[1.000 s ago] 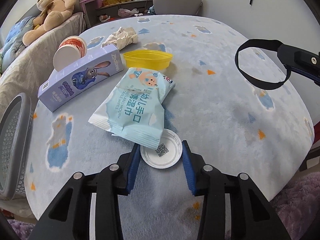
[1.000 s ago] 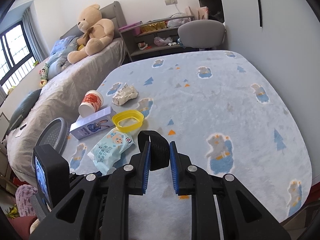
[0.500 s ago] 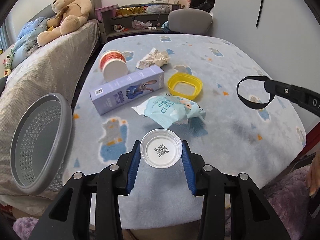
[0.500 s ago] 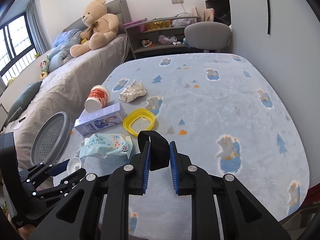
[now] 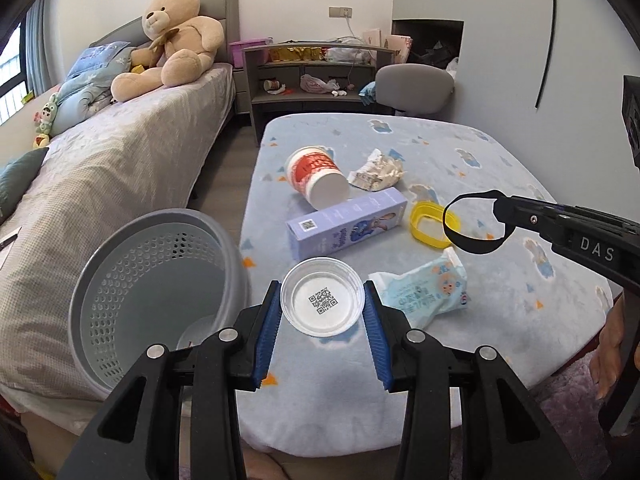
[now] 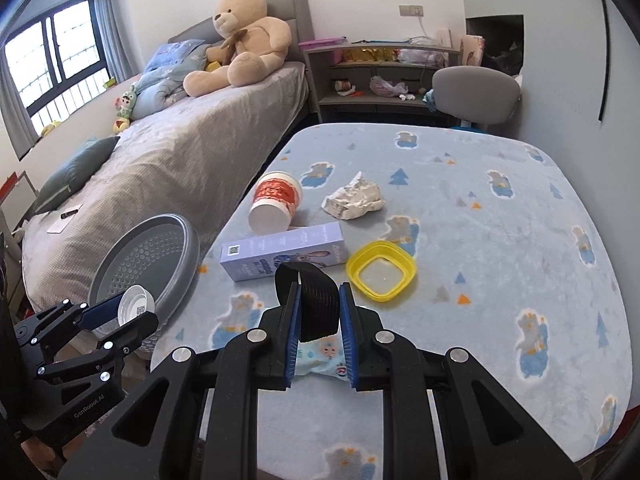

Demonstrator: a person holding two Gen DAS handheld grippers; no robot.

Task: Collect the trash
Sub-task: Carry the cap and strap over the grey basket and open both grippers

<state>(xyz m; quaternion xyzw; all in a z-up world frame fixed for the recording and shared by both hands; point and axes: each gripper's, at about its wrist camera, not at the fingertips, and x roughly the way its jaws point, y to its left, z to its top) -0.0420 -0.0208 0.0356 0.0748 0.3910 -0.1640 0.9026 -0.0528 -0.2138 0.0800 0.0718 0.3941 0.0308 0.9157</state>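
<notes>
The left gripper (image 5: 323, 307) is clenched on a round white plastic lid with a QR code (image 5: 322, 302), its blue pads pressing the rim from both sides, held in the air above the near left edge of the table covered in a pale blue patterned cloth (image 5: 460, 152). Just left of it, beside the table and against the bed, stands a grey perforated plastic basket (image 5: 132, 276). The right gripper (image 6: 319, 302) is clamped on a loop of black woven strap (image 6: 316, 304) and hovers over the table above a light blue wet-wipe packet (image 5: 424, 294). Lying on the cloth are a lilac cardboard box with a cartoon rabbit (image 5: 346, 226), a red-and-white paper cup on its side (image 5: 316, 176), a crumpled whitish wrapper (image 5: 376, 170) and a yellow square plastic rim (image 6: 382, 276). A large tan teddy bear (image 5: 172, 40) sits on the bed.
</notes>
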